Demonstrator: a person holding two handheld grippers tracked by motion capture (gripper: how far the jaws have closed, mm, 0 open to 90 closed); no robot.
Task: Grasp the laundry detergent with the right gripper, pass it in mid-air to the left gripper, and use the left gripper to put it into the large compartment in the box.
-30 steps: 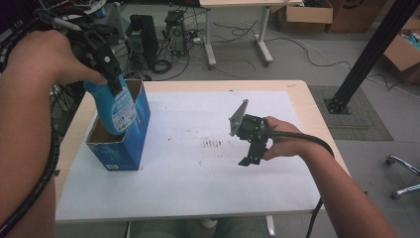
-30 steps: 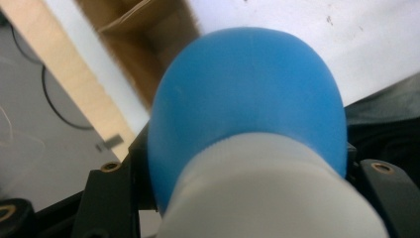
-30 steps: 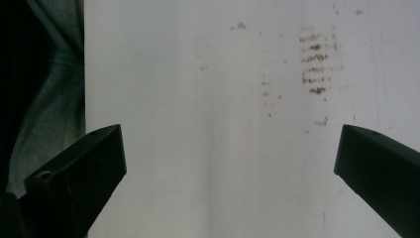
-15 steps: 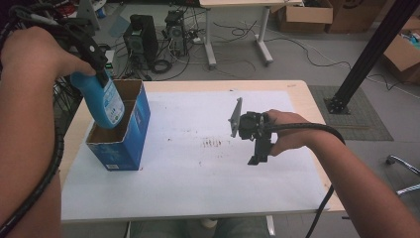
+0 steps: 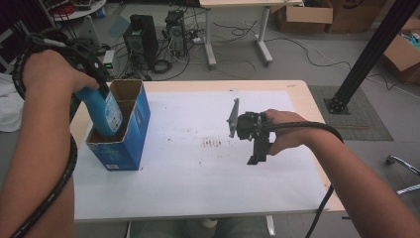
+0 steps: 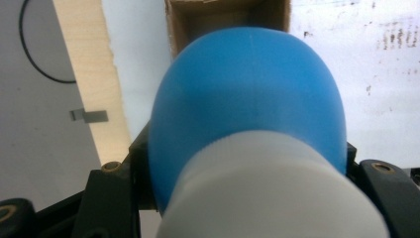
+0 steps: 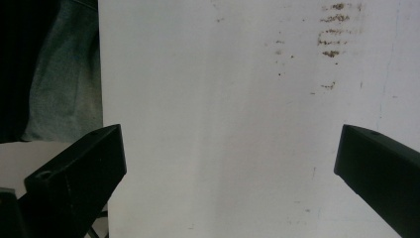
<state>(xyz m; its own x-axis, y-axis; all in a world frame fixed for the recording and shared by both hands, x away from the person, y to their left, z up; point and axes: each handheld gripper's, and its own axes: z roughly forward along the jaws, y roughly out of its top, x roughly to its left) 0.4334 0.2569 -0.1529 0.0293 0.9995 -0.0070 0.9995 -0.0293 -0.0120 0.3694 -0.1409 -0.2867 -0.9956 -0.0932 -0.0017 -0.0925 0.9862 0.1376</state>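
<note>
The left gripper (image 5: 101, 89) is holding the blue bottle (image 5: 106, 113) tight in its fingers, lowering it into the blue carton (image 5: 126, 144) on the worktop (image 5: 198, 173). Next, probably releasing. The right gripper (image 5: 255, 158) is hovering wide open, empty.

Blue bottle (image 5: 105, 113) with white cap (image 6: 277, 193); blue box (image 5: 130, 141), brown inside; white tabletop (image 5: 198, 173) sheet, brown specks; black hand-held gripper (image 5: 257, 157).

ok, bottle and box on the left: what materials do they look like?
Bottle: likely plastic, smooth blue body with a soft sheen and a faint mould seam, white cap. Box: cardboard, blue printed outside, raw brown inside and on the flap edges.
</note>
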